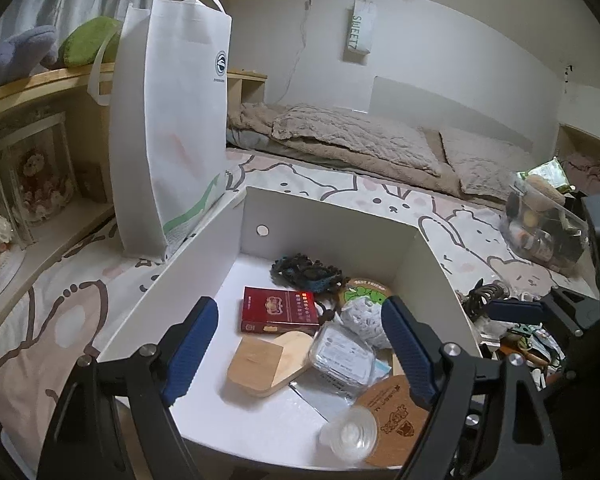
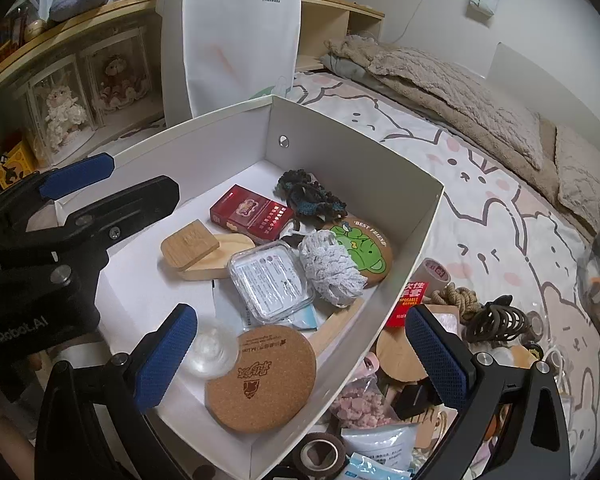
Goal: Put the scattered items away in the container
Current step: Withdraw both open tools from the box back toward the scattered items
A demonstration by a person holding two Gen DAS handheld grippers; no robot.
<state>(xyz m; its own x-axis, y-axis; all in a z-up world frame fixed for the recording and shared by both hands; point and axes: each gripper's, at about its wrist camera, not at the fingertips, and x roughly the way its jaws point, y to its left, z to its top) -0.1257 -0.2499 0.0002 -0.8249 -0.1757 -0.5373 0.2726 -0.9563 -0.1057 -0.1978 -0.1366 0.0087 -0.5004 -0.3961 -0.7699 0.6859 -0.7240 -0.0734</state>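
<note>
Right wrist view: the white container (image 2: pixel 396 216) on the bed already holds several items; more lie scattered beside it, including a roll of tape (image 2: pixel 320 454). Both the left gripper (image 1: pixel 300 348) and right gripper (image 2: pixel 312 356) gape wide, empty. Next, probably another pickup from the clutter.

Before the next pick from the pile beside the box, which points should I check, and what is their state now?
1. Right tool open and holding nothing: ok.
2. Left tool open and holding nothing: ok.
3. White box has bare floor left for more items: ok.
4. Loose items remain outside, such as the tape roll and hair ties: not ok, task unfinished.
5. Clear cup in the box is upright: cannot tell.
6. Left tool is out of the right tool's way to the pile: ok.
</note>
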